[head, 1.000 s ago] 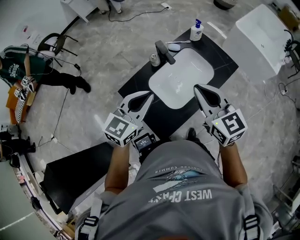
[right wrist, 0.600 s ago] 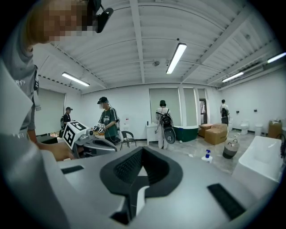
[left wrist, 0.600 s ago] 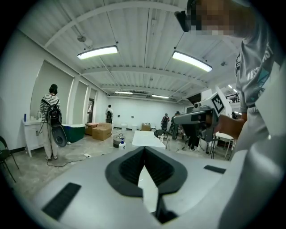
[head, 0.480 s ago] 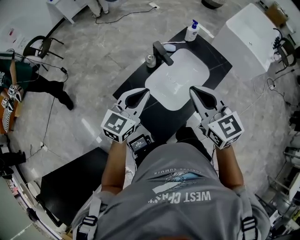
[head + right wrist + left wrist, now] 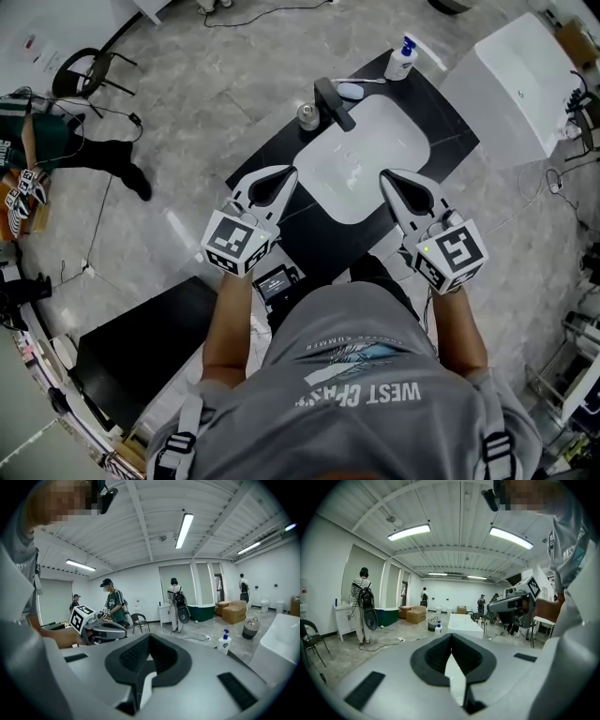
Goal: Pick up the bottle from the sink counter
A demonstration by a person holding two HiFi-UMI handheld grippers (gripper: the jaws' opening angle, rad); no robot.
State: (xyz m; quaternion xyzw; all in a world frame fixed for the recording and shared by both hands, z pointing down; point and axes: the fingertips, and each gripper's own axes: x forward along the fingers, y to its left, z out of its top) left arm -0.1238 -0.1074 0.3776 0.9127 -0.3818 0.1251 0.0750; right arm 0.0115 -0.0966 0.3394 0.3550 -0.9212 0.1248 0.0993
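Bottle [image 5: 401,58] is standing at the far corner of the sink counter [image 5: 281,159] in the head view, well apart from both grippers; left gripper [image 5: 281,178] and right gripper [image 5: 394,180] are hovering over the near edge, with basin [image 5: 361,155] and faucet [image 5: 333,101] lying between; left gripper view is showing jaws clenched on nothing; right gripper view is showing the same, so the right one should be opening early, passing beside the basin and squaring on the body below the pump.
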